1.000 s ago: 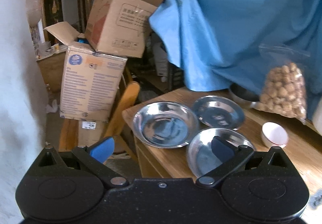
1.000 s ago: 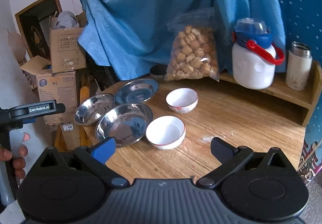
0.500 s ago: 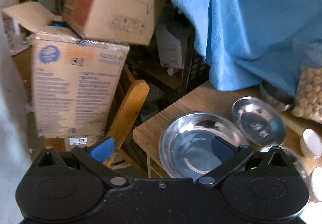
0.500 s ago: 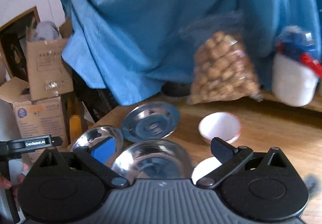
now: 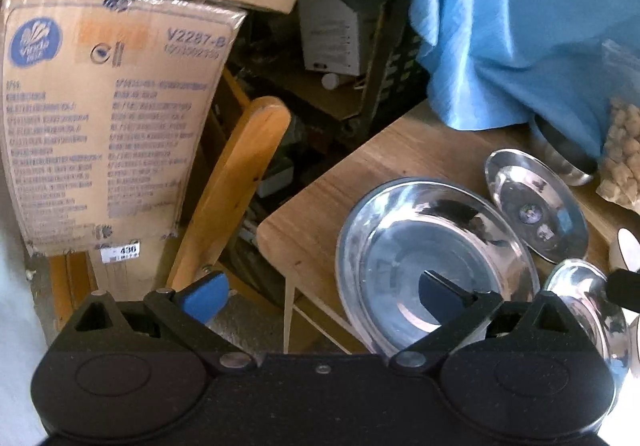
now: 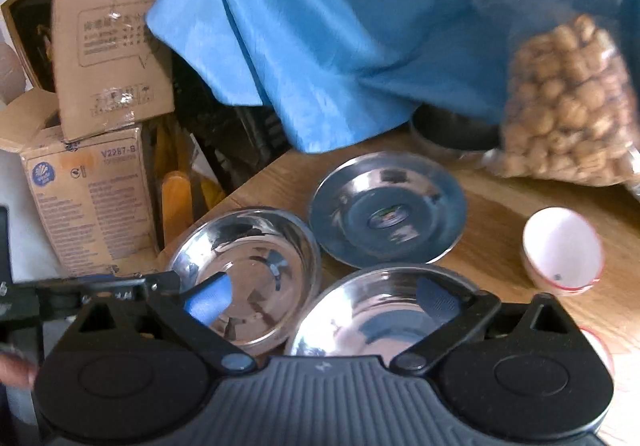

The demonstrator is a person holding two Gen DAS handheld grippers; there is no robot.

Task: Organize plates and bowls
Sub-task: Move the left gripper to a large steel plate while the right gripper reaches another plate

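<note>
Three steel dishes lie on the wooden table's left end: a deep left plate [image 5: 436,258] [image 6: 248,270], a flat far plate [image 5: 536,205] [image 6: 388,205] and a near plate [image 5: 592,310] [image 6: 380,318]. A white bowl [image 6: 562,250] sits to their right. My left gripper [image 5: 320,294] is open, its right finger over the left plate, its left finger past the table corner. My right gripper [image 6: 320,298] is open, low over the left and near plates. The left gripper shows at the left edge of the right wrist view [image 6: 80,286].
Cardboard boxes [image 5: 104,117] [image 6: 100,125] and a wooden chair back [image 5: 236,185] stand off the table's left corner. A blue cloth [image 6: 360,25] hangs behind. A bag of nuts [image 6: 568,105] and a dark pot [image 6: 452,129] sit at the back.
Both grippers have moved forward and down toward the steel plates. The left one swung left over the table corner. Both stayed open.
</note>
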